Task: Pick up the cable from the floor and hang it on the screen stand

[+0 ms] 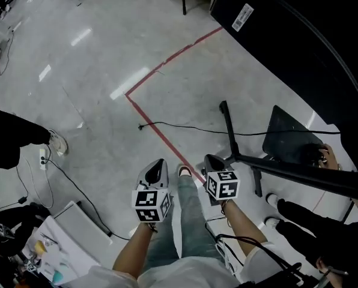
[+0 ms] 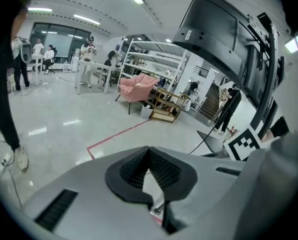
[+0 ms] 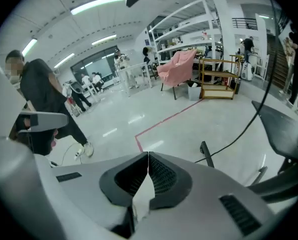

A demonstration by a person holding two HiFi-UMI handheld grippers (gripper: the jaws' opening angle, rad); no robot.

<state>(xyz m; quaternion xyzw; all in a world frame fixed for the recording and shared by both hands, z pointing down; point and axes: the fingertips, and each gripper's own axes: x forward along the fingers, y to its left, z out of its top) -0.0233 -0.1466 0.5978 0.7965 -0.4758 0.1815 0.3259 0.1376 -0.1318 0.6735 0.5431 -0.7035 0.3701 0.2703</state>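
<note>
Our left tool (image 1: 157,164) and our right tool (image 1: 212,159) both point down at the floor (image 1: 107,53) just short of the screen stand (image 1: 299,174). Each has its jaws pressed together at the tips, with nothing between the ribbed pads. The right tool is the one nearer the stand, close to its long front leg (image 1: 229,131). The cable (image 1: 185,126) lies flat on the floor beyond both tools. Its plug (image 1: 141,126) rests well out from the stand, across a red tape line (image 1: 161,134), and the thin black run leads back to the stand and crosses the front leg. We cannot tell whether it passes over or under that leg. We judge that neither tool has yet begun a grasp, and several things could go wrong from here. If the jaws stay shut on arrival, we would only push the cable along the smooth floor. Because the cable is thin and lies flat, the jaws could close on the floor instead of on it. If it runs under the leg, lifting it could snag it or tug the stand. Another person's shoes (image 1: 271,200) are beside the stand's base, so a swinging plug could strike them.
</note>
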